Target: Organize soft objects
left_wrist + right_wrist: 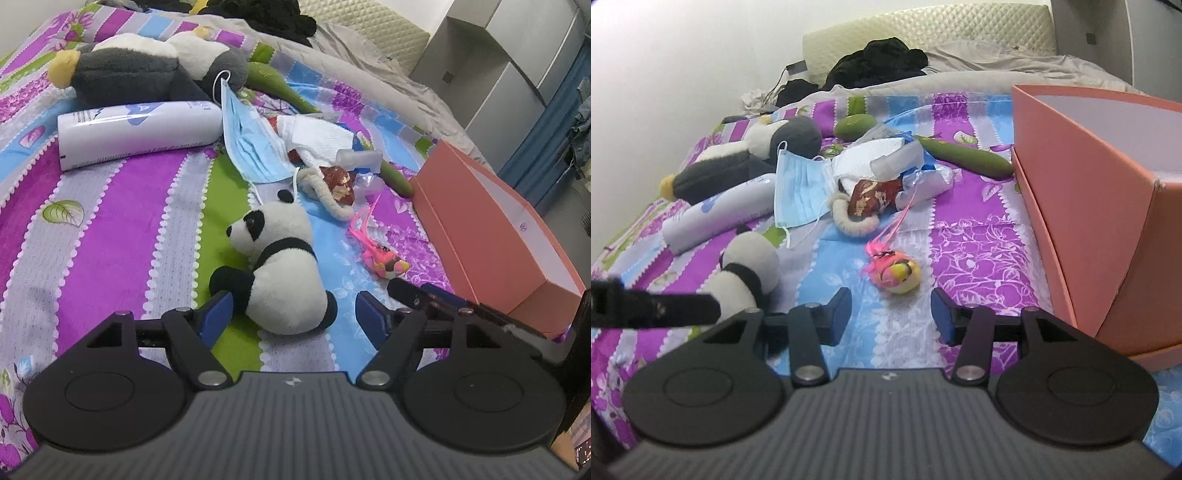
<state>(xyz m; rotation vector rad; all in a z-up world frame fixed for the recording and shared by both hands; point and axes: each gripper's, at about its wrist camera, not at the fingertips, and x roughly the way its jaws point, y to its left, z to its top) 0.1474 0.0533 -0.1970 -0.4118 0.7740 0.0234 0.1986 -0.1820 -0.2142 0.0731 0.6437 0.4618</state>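
A small panda plush sits on the striped bedspread right in front of my left gripper. That gripper is open, its fingers flanking the panda's base; the right pad stands clear of it. A little pink and yellow plush toy with pink strands lies just ahead of my right gripper, which is open and holds nothing. The panda also shows at the left of the right wrist view, partly behind the left gripper's finger. A large grey penguin plush lies at the far left.
An open orange box stands at the right. Mid-bed lie a white bottle, a blue face mask, a white cloth, a red pouch and a green plush. Black clothing rests by the headboard.
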